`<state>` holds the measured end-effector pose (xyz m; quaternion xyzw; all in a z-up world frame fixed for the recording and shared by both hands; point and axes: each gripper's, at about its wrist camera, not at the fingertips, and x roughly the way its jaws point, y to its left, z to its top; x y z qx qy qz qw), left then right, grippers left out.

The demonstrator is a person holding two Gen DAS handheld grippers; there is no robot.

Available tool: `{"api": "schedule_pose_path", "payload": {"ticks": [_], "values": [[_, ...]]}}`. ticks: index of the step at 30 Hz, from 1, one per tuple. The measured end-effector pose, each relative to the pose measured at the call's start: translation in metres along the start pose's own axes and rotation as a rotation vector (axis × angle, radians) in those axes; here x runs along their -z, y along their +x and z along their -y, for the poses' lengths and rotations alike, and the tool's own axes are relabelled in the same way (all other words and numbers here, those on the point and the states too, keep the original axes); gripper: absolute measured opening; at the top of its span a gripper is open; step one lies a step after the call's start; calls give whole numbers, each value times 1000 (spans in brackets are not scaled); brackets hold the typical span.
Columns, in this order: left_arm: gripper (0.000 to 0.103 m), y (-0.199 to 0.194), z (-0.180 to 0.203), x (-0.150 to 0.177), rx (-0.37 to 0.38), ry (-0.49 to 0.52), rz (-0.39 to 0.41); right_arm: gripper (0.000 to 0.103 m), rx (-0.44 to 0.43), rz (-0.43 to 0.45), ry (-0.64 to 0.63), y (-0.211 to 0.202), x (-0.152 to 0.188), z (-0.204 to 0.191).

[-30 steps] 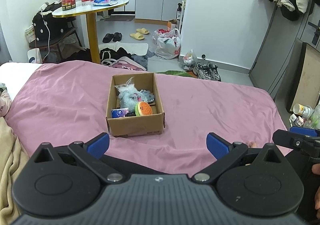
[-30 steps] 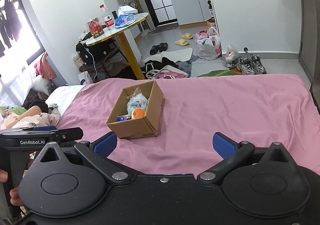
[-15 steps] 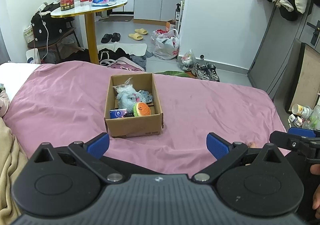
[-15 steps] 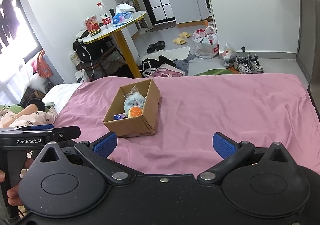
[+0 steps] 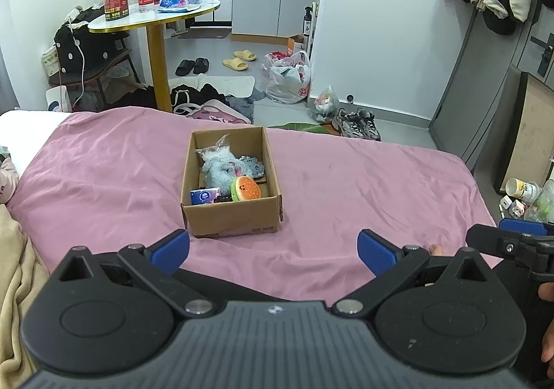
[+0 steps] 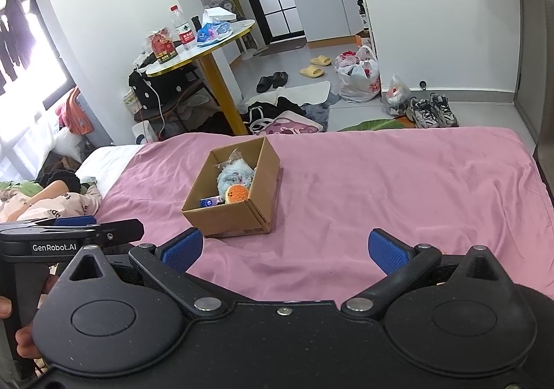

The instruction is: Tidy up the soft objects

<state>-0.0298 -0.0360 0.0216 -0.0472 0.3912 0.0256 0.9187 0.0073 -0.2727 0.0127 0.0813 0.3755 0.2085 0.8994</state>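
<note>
A pink bed (image 5: 346,181) is used as the work surface, and a cardboard box (image 5: 231,216) is set near its middle so that it can be reached from both sides. The soft objects, a grey-blue plush (image 5: 221,169), a burger toy (image 5: 246,188) and a tissue pack (image 5: 205,196), are gathered inside it. The left tongs (image 5: 273,247) and right tongs (image 6: 284,247) are held wide and empty on the near side of the box, apparently because nothing loose is left on the sheet.

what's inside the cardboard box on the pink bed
In the cardboard box: a fluffy blue-grey plush in clear wrapping, a burger-shaped plush, a blue tissue pack and a grey patterned cloth. Anything beneath them is hidden.
</note>
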Motion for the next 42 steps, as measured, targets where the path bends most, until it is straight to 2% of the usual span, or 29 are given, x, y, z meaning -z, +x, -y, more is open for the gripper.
{"api": "schedule_pose_path", "payload": {"ticks": [21, 33, 42], "values": [[102, 1, -3, 0, 1, 0, -1, 103, 6, -9, -1, -2, -2, -3], [102, 6, -5, 0, 41, -22, 5, 103, 22, -36, 14, 2, 2, 6], [102, 2, -8, 2, 31, -25, 19, 103, 39, -30, 3, 1, 1, 0]]}}
